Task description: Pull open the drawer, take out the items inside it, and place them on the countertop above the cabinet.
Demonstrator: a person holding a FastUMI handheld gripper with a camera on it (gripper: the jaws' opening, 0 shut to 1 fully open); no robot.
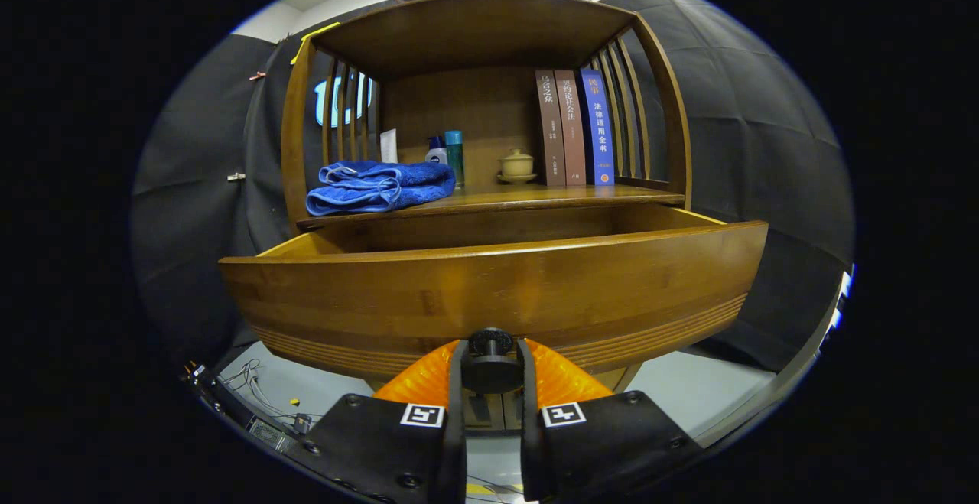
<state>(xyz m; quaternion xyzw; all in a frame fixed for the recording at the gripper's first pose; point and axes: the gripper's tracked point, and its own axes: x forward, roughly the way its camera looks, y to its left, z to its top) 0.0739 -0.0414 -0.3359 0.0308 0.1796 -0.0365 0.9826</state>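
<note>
My gripper (pixel 491 370) pinches the round dark knob (pixel 490 359) of the open curved wooden drawer (pixel 489 290); overpulling risks unseating it.

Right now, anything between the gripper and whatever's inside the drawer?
Yes. The gripper is shut on the drawer knob, and the drawer front rises between it and the drawer's inside. Contents are hidden behind that panel. The way in is from above, beneath the countertop edge.

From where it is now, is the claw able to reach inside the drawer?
Probably not yet. The claw is closed on the drawer knob, low on the drawer front, which stands between it and the inside. It would first have to let go and rise over the front.
</note>
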